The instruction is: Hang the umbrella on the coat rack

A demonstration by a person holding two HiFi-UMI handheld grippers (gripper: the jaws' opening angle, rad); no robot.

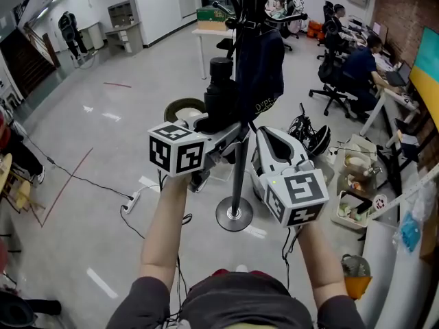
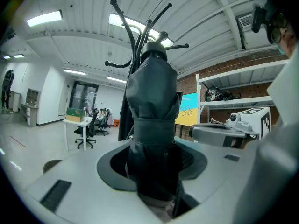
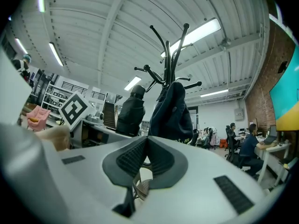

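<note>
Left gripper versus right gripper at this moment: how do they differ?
The left gripper has its fingers spread around the folded black umbrella, gripping it upright; the right gripper has its fingers closed together on nothing. In the head view the left gripper sits left of the pole of the coat rack, the right gripper right of it. Both point toward the rack.

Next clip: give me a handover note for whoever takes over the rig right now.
Left gripper: shut on the folded umbrella, held upright.
Right gripper: shut, empty.
Coat rack: just ahead, dark fabric item hanging on it; umbrella close beside it.
Done: umbrella in hand at the rack.
Left: hook it on a free arm, release.
</note>
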